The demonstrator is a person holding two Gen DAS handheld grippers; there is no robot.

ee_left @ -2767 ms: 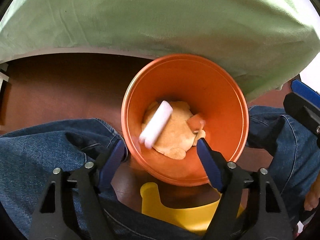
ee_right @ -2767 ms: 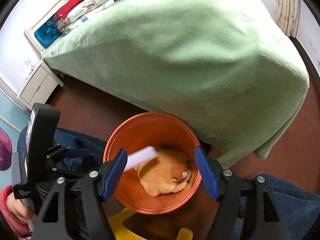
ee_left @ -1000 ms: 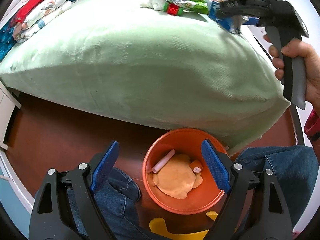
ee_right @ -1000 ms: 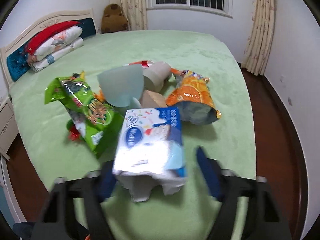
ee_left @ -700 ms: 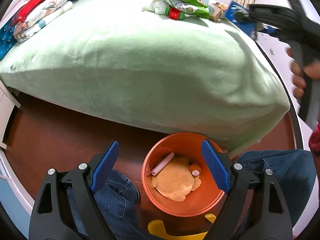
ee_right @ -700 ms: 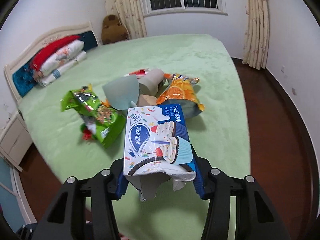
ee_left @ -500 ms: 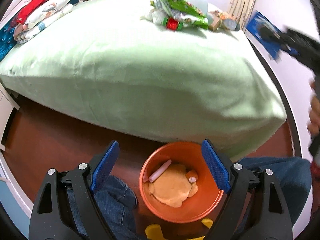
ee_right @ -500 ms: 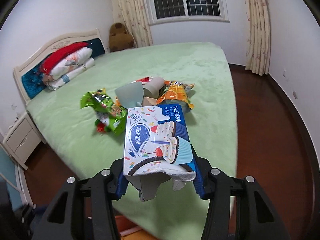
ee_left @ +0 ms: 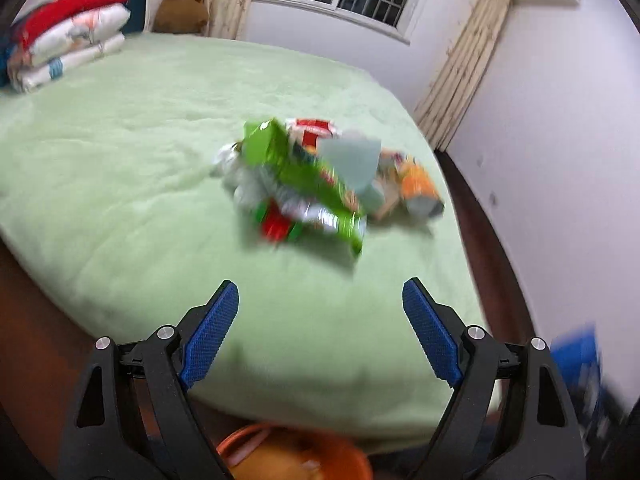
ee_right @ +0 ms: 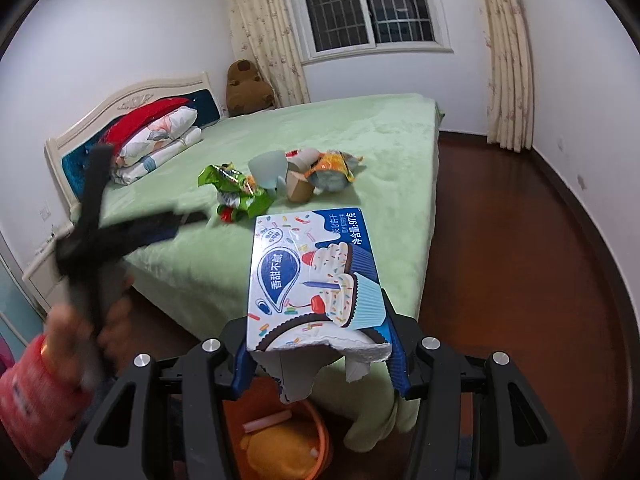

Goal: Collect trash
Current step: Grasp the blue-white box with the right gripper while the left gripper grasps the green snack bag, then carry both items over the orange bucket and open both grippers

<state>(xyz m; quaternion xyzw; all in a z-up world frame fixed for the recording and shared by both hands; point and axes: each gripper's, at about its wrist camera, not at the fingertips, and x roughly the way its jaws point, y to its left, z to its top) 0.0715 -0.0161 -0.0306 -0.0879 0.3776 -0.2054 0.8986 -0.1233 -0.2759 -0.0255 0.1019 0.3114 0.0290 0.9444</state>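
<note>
My right gripper [ee_right: 320, 360] is shut on a blue and white cookie box [ee_right: 312, 276], held above the orange bin [ee_right: 320, 436] on the floor by the bed. The bin also shows at the bottom of the left wrist view [ee_left: 296, 456]. My left gripper [ee_left: 320, 320] is open and empty, over the near edge of the green bed, pointing at a blurred trash pile [ee_left: 320, 184]: a green snack bag [ee_left: 304, 184], an orange bag [ee_left: 420, 188], a pale blue cup. The pile also shows in the right wrist view [ee_right: 280, 184], where my left gripper's fingertips are hidden.
The green bed [ee_right: 360, 128] has stacked pillows [ee_right: 156, 136] at its headboard and a brown plush toy [ee_right: 246, 88]. Dark wood floor [ee_right: 520, 240] lies to the right. A nightstand [ee_right: 36, 268] stands at left. The bin holds an orange item and a white tube.
My left gripper has risen from over the bin and swung towards the trash pile on the bed. My right gripper has pulled the cookie box back to above the bin.
</note>
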